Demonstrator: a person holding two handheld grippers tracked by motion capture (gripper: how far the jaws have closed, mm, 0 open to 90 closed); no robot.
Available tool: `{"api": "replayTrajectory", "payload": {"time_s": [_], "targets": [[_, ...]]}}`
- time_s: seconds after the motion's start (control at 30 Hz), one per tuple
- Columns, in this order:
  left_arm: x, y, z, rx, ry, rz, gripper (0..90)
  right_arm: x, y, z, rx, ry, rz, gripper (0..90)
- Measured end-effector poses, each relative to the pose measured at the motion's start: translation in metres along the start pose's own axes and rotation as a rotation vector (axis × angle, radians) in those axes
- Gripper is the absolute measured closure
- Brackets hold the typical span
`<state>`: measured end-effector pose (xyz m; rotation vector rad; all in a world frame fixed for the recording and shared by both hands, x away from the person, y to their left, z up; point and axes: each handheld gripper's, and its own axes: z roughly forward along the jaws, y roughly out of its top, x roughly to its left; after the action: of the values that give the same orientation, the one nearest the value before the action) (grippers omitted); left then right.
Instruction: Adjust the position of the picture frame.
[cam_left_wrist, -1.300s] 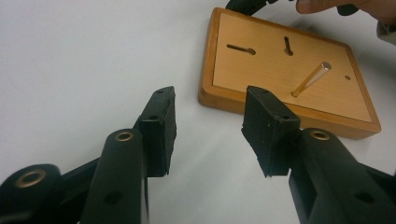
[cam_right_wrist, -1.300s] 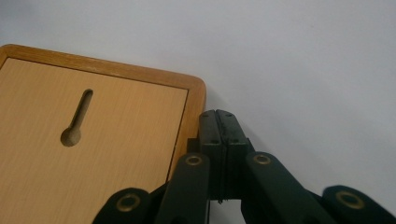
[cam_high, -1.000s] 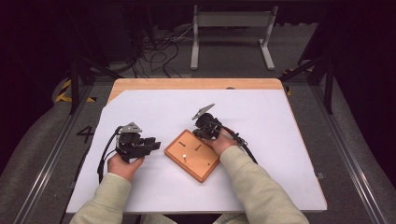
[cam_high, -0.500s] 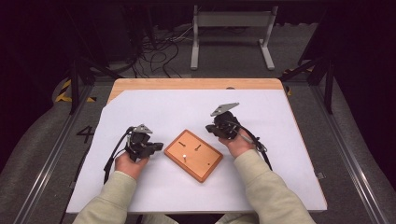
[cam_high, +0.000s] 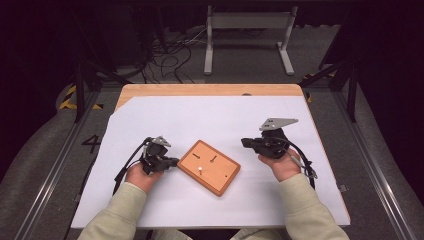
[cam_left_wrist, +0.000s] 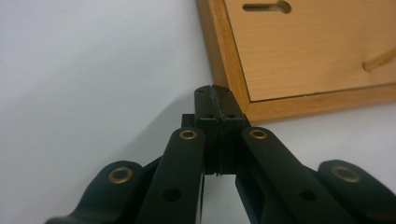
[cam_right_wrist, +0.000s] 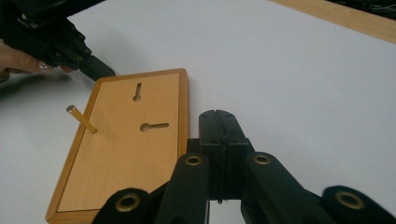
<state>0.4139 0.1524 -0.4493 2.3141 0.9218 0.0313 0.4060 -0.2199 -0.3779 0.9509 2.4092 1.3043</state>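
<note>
- Since the earlier frames, both grippers have drawn back from the wooden board (cam_high: 208, 167); the right gripper (cam_high: 246, 142) now sits well to the board's right, apart from it.
- Left gripper (cam_high: 175, 161): fingers clenched together on nothing, tips just beside the board's left corner.
- Right gripper: fingers also clenched, empty.
- Board position: flat on the white surface (cam_high: 200, 120), turned at an angle, between the two hands.
- Board features: raised rim, two keyhole slots, one peg (cam_right_wrist: 81, 119) standing tilted.
</note>
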Motion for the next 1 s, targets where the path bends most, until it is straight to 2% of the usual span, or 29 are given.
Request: {"api": "replayTrajectory", "payload": {"time_s": [0.1, 0.17, 0.4, 0.5, 0.8, 0.83, 1.0], "targets": [[-0.007, 0.000, 0.000, 0.036, -0.046, 0.016, 89.6, -0.002, -0.004, -0.013, -0.028, -0.003, 0.009, 90.0], [-0.012, 0.001, 0.000, 0.056, -0.061, 0.053, 89.6, -0.004, -0.007, -0.018, -0.034, -0.009, 0.021, 90.0], [-0.032, 0.004, 0.005, 0.119, -0.139, 0.138, 89.6, -0.006, -0.013, -0.024, -0.014, -0.024, 0.031, 90.0], [-0.041, 0.006, 0.009, 0.140, -0.174, 0.161, 89.6, -0.006, -0.015, -0.025, 0.000, -0.028, 0.025, 90.0], [-0.062, 0.011, 0.018, 0.176, -0.239, 0.221, 89.6, -0.004, -0.021, -0.035, 0.017, -0.041, 0.010, 90.0], [-0.064, 0.012, 0.019, 0.180, -0.246, 0.237, 89.6, -0.004, -0.021, -0.038, 0.014, -0.043, 0.012, 90.0], [-0.074, 0.017, 0.025, 0.190, -0.267, 0.268, 89.5, -0.004, -0.025, -0.045, 0.012, -0.050, 0.016, 90.0]]}}
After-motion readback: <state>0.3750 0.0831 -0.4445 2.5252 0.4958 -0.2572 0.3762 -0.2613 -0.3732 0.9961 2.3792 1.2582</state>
